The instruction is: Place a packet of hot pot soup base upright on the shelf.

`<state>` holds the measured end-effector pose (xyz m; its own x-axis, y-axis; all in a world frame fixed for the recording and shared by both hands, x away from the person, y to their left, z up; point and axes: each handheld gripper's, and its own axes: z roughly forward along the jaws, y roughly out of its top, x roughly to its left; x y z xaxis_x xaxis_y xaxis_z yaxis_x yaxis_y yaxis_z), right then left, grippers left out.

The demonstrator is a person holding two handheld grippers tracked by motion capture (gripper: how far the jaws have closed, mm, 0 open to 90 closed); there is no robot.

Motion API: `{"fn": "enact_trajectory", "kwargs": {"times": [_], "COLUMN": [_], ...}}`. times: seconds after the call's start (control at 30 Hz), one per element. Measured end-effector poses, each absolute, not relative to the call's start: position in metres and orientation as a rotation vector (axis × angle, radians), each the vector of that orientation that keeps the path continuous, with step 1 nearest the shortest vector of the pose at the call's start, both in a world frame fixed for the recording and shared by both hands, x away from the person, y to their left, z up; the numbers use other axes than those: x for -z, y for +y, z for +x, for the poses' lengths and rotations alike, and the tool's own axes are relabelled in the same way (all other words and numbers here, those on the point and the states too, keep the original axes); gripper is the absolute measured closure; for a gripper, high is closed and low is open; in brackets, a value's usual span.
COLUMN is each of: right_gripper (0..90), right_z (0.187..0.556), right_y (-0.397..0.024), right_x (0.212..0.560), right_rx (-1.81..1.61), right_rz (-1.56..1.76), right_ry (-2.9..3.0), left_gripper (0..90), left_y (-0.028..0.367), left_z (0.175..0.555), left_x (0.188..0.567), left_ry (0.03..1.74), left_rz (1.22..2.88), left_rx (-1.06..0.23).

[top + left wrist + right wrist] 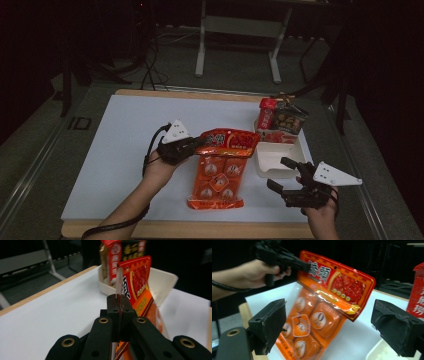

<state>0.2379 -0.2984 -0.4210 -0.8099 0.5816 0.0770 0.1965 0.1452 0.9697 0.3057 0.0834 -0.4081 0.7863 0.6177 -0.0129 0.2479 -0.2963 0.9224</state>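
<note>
My left claw (196,143) is clamped tight on the top corner of the orange snack bag (218,172), the thin sealed edge pinched flat between its two black jaws, as my left claw view shows with the foil edge (119,285) standing upright out of the grip. From the high view the bag's printed red header is lifted off the white worktop (125,145) and tilted toward the white tray (272,159), while its lower end, with the round orange packets showing through the clear front, lies on the worktop between my two hands. My left hand (159,167) comes in from the left side of the bag, cable trailing back along my forearm. My right claw (284,176) hangs just off the worktop's near right corner, its jaws standing wide apart with nothing between them; in the right claw view the two padded fingers (268,325) frame the bag from a little way off, not touching it, and my left claw (300,265) shows there gripping the header's upper left corner. The white tray sits just right of the bag, and at its far end stand a red packet (267,112) and a dark snack packet (287,121), leaning together.
</note>
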Motion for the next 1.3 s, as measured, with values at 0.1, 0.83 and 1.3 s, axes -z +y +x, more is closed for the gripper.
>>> {"fn": "enact_trajectory", "kwargs": {"times": [0.1, 0.83, 1.3], "right_gripper": [10.3, 13.9, 35.4], "right_z": [0.236, 0.266, 0.299], "right_y": [-0.296, -0.279, -0.247], "right_x": [0.421, 0.420, 0.424], "right_rx": [-1.711, -1.580, -1.625], "right_rz": [0.688, 0.770, 0.672], "right_ry": [2.132, 2.147, 2.305], "left_gripper": [90.0, 90.0, 90.0], "left_y": [0.083, 0.094, 0.102], "left_z": [0.297, 0.262, 0.256], "left_x": [0.404, 0.402, 0.408], "left_ry": [0.630, 0.497, 0.460], "left_rz": [1.871, 1.822, 1.782], "left_rx": [-0.417, -0.374, -0.341]}}
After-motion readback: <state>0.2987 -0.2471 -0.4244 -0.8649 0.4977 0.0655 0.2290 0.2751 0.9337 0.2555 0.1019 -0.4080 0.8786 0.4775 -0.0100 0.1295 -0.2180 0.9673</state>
